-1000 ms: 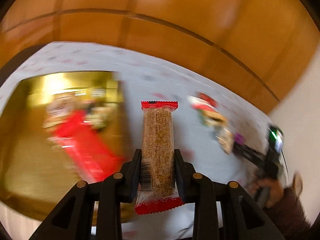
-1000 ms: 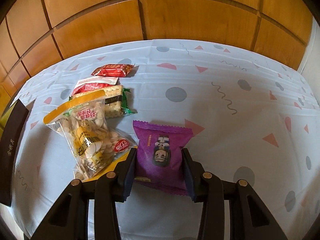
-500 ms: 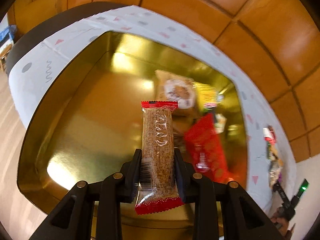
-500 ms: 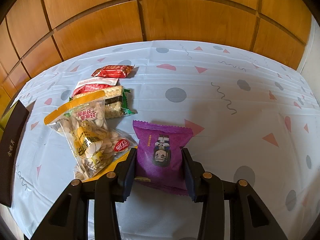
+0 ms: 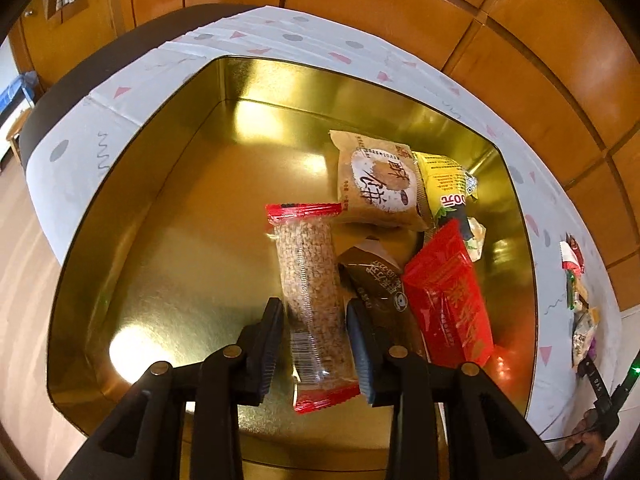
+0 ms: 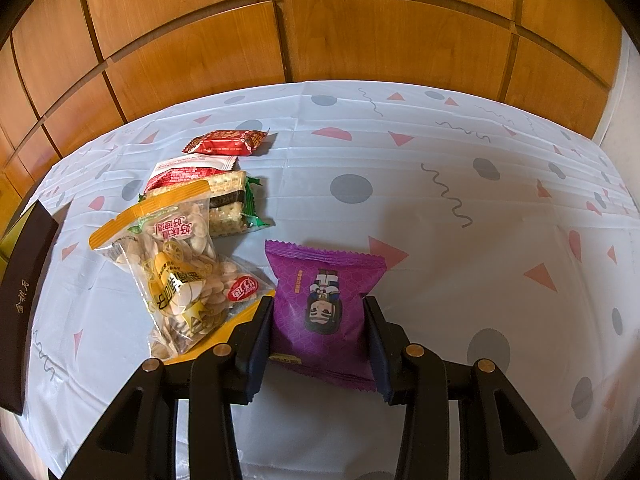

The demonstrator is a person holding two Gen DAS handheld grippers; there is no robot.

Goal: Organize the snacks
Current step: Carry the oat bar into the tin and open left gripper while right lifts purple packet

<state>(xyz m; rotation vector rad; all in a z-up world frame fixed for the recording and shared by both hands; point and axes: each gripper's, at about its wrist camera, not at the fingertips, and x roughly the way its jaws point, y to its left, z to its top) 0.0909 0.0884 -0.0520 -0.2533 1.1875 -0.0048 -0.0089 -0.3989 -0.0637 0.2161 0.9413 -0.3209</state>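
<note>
Left claw point(image 5: 316, 344): jaws opening, grain bar point(image 5: 310, 280) between them, hanging over gold tin point(image 5: 160, 208) | Right claw point(image 6: 318, 344): clamped on purple packet point(image 6: 324, 300) over the surface point(image 6: 460, 280) | Step: release bar into tin | Advice: let go low, beside red packet point(image 5: 448, 300), lying flat; lift straight clear.

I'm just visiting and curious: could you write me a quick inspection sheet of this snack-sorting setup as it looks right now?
Surface: table under a patterned cloth.
Job's things: gold tin holds several packets; grain bar over it; purple packet, seed bag, cracker pack and red packets on the cloth.
Clutter: nothing seen.
Grippers: left gripper opening, bar between its jaws; right gripper shut on the purple packet.
Cables: nothing seen.
Surroundings: wood-panelled wall.
</note>
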